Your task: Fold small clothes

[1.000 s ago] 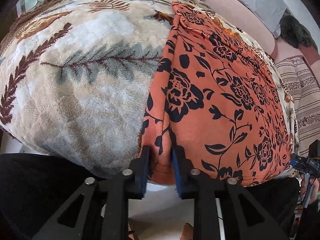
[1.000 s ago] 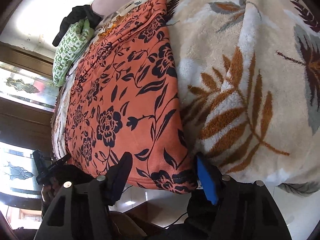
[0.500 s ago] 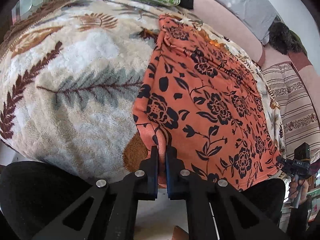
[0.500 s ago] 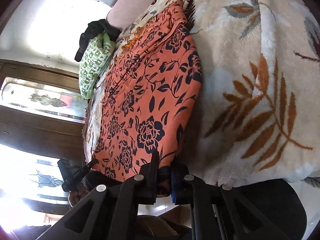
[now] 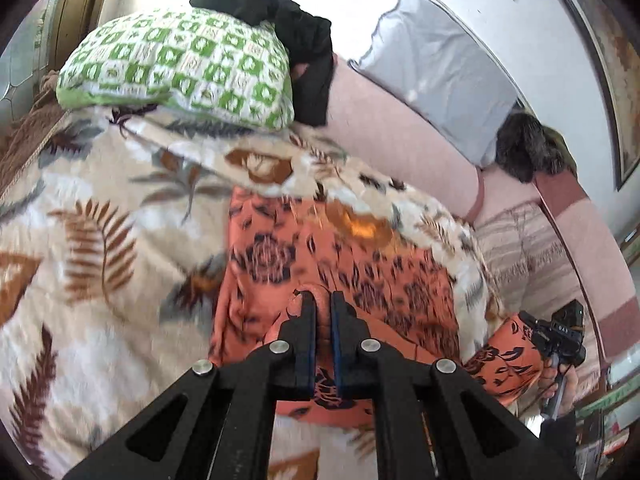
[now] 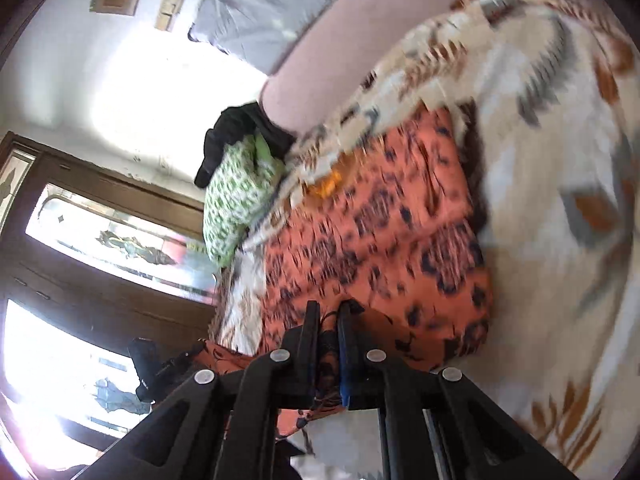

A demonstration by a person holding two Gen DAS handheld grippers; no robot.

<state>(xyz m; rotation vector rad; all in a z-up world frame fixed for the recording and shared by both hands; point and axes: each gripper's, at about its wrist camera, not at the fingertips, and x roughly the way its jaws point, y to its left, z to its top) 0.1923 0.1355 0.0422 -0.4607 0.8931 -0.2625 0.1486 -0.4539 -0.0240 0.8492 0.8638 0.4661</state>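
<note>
Both tongs, left [image 5: 323, 300] and right [image 6: 329, 309], pinch the orange floral garment [image 5: 380, 276]; no legible writing.

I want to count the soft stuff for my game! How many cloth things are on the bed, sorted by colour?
Orange with black flowers: 1, the garment, pinched by both grippers
Green and white checked: 1, the pillow
Black: 1, the bundled cloth
Cream with leaves: 1, the blanket
Grey: 1, the cushion
Total: 5
</note>
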